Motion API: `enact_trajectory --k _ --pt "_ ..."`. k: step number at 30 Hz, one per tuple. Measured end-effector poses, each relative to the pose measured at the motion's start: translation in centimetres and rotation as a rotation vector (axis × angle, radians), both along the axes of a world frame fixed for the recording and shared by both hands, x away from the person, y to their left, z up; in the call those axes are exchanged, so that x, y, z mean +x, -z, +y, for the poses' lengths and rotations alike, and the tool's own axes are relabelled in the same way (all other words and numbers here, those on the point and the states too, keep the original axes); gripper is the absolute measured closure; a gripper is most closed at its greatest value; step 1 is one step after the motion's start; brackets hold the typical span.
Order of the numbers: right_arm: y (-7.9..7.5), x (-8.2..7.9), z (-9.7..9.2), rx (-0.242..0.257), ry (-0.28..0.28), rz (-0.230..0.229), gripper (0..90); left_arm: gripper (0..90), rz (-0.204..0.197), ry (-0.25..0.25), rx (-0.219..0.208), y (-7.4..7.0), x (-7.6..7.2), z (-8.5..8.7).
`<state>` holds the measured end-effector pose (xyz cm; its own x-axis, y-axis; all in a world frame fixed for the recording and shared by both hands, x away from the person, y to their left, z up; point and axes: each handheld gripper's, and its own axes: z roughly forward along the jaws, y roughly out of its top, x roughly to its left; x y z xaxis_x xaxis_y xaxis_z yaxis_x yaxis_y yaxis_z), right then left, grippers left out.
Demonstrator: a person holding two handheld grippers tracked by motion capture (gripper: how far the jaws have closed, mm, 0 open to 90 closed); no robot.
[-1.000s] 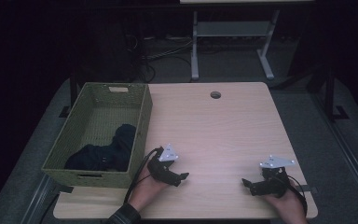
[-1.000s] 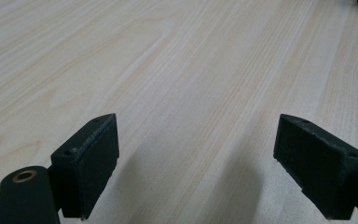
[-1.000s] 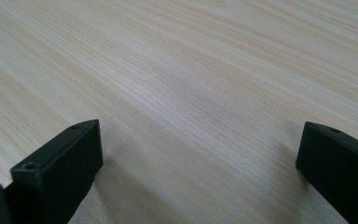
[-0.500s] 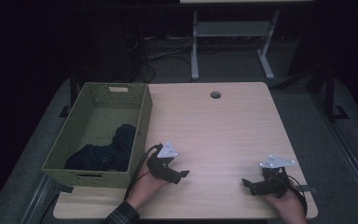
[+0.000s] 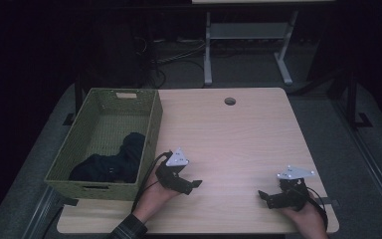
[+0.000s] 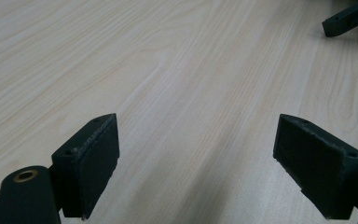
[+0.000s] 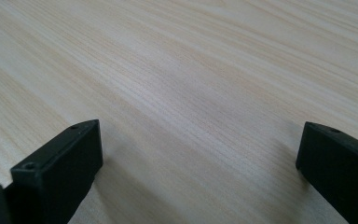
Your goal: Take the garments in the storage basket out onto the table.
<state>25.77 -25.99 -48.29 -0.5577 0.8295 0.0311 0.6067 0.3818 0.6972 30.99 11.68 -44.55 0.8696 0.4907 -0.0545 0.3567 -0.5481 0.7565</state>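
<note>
The left gripper (image 5: 191, 185) sits low over the near part of the bench (image 5: 238, 134), just beside the near right corner of the green woven basket (image 5: 151, 129), its jaws wide apart with only bare pale wood grain between them. The right gripper (image 5: 264, 196) is well to the right of the basket, near the bench's front edge, its jaws likewise spread wide with nothing between them; in the left gripper view one of its black jaw tips shows at the upper right. No writing or label can be read on either gripper or on the basket. Inside the basket, at its near end, lies a heap of dark cloth (image 5: 112, 162), apart from both grippers. Past the basket, a round cable hole (image 5: 230, 101) lies near the bench's far edge. Beyond it stands a grey metal frame (image 5: 243, 45) on the dark floor.
</note>
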Motion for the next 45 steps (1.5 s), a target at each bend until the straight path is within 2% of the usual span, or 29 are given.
enact_trajectory --k 25,35,39,45 --pt "0.0 0.0 0.0 0.0 0.0 0.0 0.1 14.0 0.013 0.005 -0.062 -1.9 0.3 0.4" --pt "0.0 0.0 -0.1 0.001 -0.011 0.001 0.1 14.0 0.014 0.014 -0.05 -2.5 0.5 0.3" --pt "0.0 0.2 -0.1 0.002 -0.018 0.001 0.1 14.0 0.006 0.014 -0.067 -3.1 0.6 0.5" --pt "0.0 0.2 -0.1 0.002 -0.018 0.001 0.1 14.0 0.008 0.015 -0.07 -3.5 0.7 0.5"
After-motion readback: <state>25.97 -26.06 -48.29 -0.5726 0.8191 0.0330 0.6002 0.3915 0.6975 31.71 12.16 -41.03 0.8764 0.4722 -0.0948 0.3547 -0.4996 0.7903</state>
